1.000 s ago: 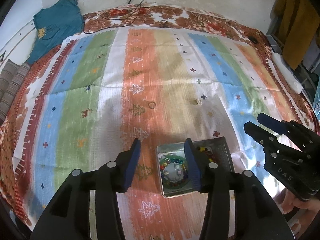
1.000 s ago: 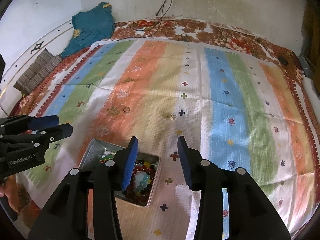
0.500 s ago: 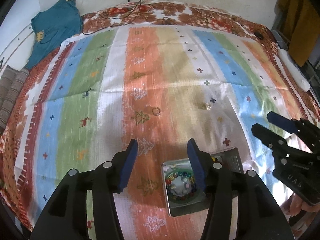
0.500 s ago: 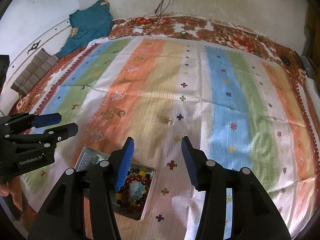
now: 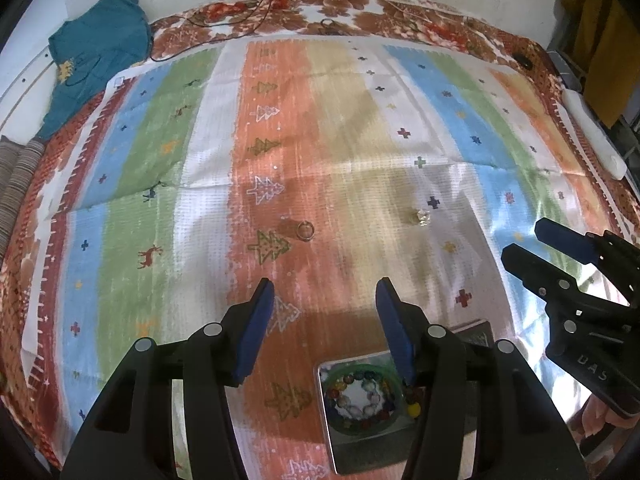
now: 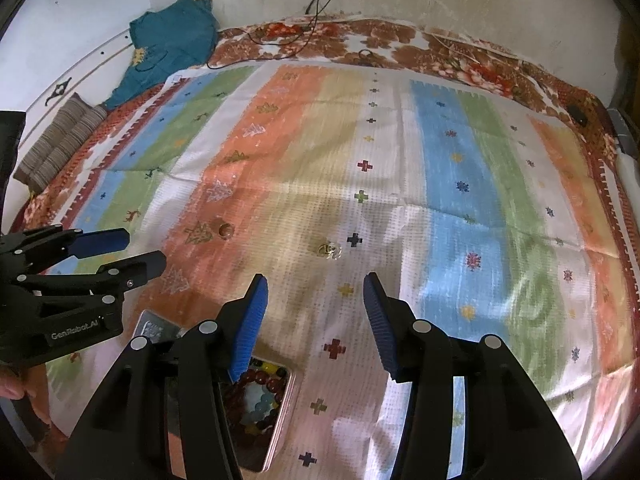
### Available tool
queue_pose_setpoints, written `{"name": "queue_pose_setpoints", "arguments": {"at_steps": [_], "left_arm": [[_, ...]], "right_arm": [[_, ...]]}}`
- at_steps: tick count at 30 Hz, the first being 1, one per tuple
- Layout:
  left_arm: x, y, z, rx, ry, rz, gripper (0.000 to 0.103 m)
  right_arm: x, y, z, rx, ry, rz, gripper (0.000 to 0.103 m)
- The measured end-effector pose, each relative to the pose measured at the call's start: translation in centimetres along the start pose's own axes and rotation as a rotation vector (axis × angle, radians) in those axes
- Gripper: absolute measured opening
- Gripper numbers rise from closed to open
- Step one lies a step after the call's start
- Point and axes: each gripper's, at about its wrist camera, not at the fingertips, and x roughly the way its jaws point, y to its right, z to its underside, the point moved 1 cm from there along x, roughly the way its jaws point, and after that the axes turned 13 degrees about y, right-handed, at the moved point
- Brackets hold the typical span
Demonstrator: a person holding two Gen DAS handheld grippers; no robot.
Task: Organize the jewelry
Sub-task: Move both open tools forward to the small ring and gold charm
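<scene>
A metal tin (image 5: 362, 446) with beaded bracelets (image 5: 362, 398) lies on the striped cloth near me; it also shows in the right wrist view (image 6: 280, 420). A small ring (image 5: 305, 231) lies on the orange stripe ahead, also seen from the right wrist (image 6: 226, 231). A small gold earring (image 5: 422, 217) lies on the beige stripe, ahead of the right gripper (image 6: 331, 249). My left gripper (image 5: 326, 316) is open and empty above the cloth, left of the tin. My right gripper (image 6: 314, 312) is open and empty, right of the tin.
The striped cloth (image 5: 160, 168) covers a floral bedspread (image 5: 360, 12). A teal garment (image 5: 96, 64) and a black cable (image 5: 256, 8) lie at the far edge. A striped cushion (image 6: 56, 144) sits at the left, a white object (image 5: 592, 132) at the right.
Both grippers have moved forward over the cloth toward the ring and earring. The tin has slid lower in both views. Both stay open and empty.
</scene>
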Motion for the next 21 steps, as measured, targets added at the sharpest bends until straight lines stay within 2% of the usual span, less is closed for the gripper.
{"name": "queue_pose_setpoints", "arguments": {"at_steps": [7, 21], "left_arm": [[2.2, -0.6, -0.3, 0.004, -0.03, -0.012, 0.053], [5.7, -1.7, -1.1, -0.015, -0.07, 0.009, 0.053]], "right_arm": [[2.3, 0.4, 0.0, 0.001, -0.037, -0.006, 0.05], [5.4, 0.7, -0.1, -0.009, -0.086, 0.004, 0.05]]}}
